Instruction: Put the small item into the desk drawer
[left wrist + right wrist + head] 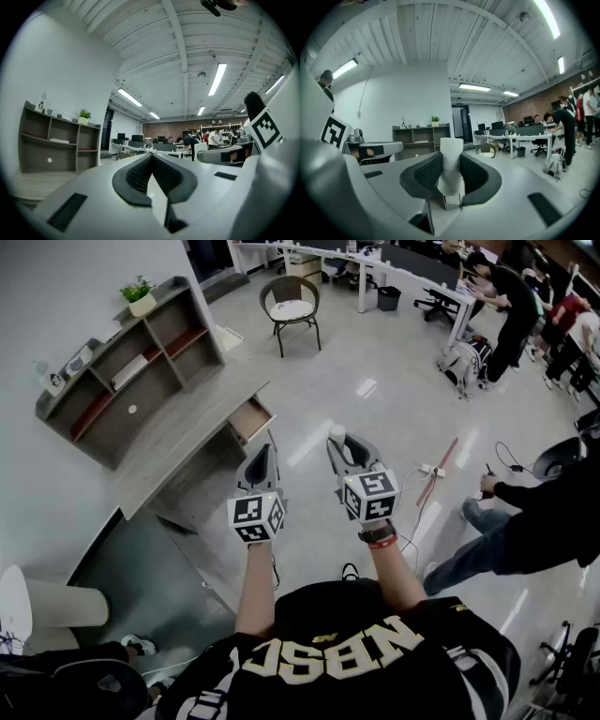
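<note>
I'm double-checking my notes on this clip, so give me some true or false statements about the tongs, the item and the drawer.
The right tongs grip the white item. True.
The drawer is shut. False: it stands pulled out.
The left tongs hold something. False: they are closed on nothing.
A plant sits on top of the shelf. True.
The item lies in the drawer. False: it is in the right tongs, away from the desk.
</note>
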The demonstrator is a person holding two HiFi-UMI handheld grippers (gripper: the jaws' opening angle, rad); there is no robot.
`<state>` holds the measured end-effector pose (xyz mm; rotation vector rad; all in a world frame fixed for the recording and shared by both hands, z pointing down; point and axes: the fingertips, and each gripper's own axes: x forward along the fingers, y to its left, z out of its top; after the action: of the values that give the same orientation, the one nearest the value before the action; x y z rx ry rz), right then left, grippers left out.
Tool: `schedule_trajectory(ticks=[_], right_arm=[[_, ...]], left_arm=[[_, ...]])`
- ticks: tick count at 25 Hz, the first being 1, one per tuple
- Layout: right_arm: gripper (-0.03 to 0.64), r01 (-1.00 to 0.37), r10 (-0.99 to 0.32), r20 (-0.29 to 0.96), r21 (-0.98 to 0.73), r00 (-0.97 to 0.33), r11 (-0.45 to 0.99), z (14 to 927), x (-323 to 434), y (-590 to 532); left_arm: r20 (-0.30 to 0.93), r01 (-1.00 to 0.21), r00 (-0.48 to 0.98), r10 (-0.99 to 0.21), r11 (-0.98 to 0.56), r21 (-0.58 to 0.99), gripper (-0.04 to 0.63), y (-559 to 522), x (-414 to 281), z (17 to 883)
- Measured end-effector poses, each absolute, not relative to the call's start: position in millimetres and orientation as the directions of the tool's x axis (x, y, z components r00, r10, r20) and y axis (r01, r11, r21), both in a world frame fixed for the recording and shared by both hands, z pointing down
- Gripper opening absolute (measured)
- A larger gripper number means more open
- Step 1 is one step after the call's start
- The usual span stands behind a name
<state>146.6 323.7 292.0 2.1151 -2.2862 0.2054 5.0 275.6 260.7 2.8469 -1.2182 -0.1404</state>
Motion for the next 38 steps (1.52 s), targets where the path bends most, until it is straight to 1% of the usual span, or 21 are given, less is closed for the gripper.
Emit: schedule_trajectory(ticks=[14,21,25,29,31,38], right_arm=[[0.125,-0.994,-0.992,0.101,-0.085,-0.077,0.069,302,218,311],[0.127,-0.989,-0.994,0.068,-0.130,-0.085,0.076,307,253,311],[0.126,-0.985,-0.992,0.084,-0.155,-0.090,0.076,316,275,311],[0.126,-0.975,-0.988,0.097,-0.199,-0.122,0.101,331,275,304],[0.126,-0.972,-0.988,0.095,-0.213,-0.119,0.096,335,274,300],[0.126,-0.979,-0.989,0.114,-0.188,-0.098,0.075,344,273,263]], left_arm=[[-0.052,-0.692,0.717,-0.695,-0.718,0.074,0.014,268,86,275],[-0.039,-0.697,0.713,-0.700,-0.714,0.073,0.014,269,123,283],[-0.021,-0.714,0.697,-0.717,-0.697,0.067,0.014,272,129,288],[0.010,-0.732,0.680,-0.733,-0.678,0.068,0.014,266,126,301],[0.020,-0.738,0.673,-0.739,-0.670,0.074,0.014,260,123,305],[0.028,-0.720,0.691,-0.723,-0.684,0.117,0.014,218,133,317]])
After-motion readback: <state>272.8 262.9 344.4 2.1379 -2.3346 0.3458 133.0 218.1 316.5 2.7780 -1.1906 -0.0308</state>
